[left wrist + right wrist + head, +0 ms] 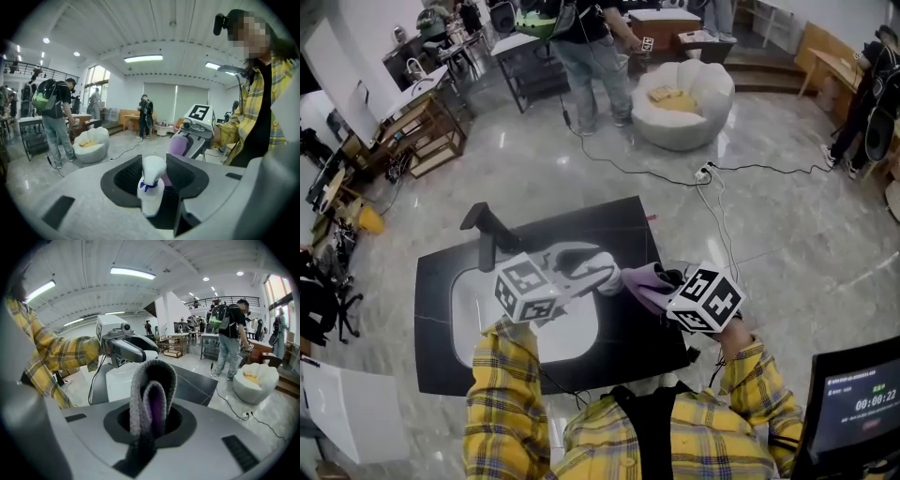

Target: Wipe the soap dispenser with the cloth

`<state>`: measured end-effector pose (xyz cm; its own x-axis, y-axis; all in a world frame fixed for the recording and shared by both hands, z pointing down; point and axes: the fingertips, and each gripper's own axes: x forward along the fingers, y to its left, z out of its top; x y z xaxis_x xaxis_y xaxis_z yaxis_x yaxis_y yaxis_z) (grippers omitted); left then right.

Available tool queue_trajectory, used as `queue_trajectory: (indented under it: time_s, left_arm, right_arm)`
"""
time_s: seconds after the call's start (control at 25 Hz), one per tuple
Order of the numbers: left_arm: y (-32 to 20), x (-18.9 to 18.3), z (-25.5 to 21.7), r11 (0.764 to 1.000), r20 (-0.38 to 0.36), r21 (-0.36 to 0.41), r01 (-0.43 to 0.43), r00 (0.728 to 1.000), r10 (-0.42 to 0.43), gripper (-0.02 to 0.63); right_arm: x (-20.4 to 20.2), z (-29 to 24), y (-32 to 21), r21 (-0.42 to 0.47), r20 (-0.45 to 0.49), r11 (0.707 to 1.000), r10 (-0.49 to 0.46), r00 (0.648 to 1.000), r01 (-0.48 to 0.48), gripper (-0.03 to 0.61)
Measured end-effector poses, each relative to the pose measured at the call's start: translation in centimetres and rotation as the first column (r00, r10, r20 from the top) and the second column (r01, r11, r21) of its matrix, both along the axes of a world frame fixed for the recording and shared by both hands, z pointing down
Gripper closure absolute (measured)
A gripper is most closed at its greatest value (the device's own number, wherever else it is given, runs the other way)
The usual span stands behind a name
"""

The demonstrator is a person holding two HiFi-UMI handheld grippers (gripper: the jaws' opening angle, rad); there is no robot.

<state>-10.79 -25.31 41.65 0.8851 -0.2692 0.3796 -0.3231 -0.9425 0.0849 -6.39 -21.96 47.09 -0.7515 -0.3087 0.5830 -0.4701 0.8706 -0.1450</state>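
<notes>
The soap dispenser (151, 188), a small white pump bottle with a blue collar, stands upright between the jaws of my left gripper (152, 174), which is shut on it. In the head view the left gripper (592, 270) holds it over the white sink (473, 314) set in a black counter (628, 342). My right gripper (152, 423) is shut on a folded purple-and-grey cloth (153, 397) that sticks up in a loop from the jaws. The cloth (643, 283) hangs just right of the dispenser, close to it; I cannot tell whether they touch.
A black faucet (486, 234) rises at the sink's far left. Beyond the counter lie a floor cable and power strip (704, 173), a white beanbag seat (684, 103), wooden shelves (431, 131) and standing people. A monitor (859, 403) sits at my right.
</notes>
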Motion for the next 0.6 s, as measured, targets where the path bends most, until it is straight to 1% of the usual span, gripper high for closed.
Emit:
queue_trajectory:
  time_s: [0.28, 0.6]
  left_arm:
    - [-0.15, -0.4, 0.11, 0.995, -0.072, -0.025, -0.092, 0.993, 0.09, 0.46]
    - [-0.22, -0.4, -0.29, 0.981, -0.08, -0.039, -0.189, 0.979, 0.186, 0.46]
  right_arm:
    - [-0.05, 0.59, -0.12, -0.009, -0.011, 1.0, 0.015, 1.0, -0.015, 0.531]
    - [-0.46, 0.52, 0.3, -0.009, -0.027, 1.0, 0.028, 0.999, -0.029, 0.531]
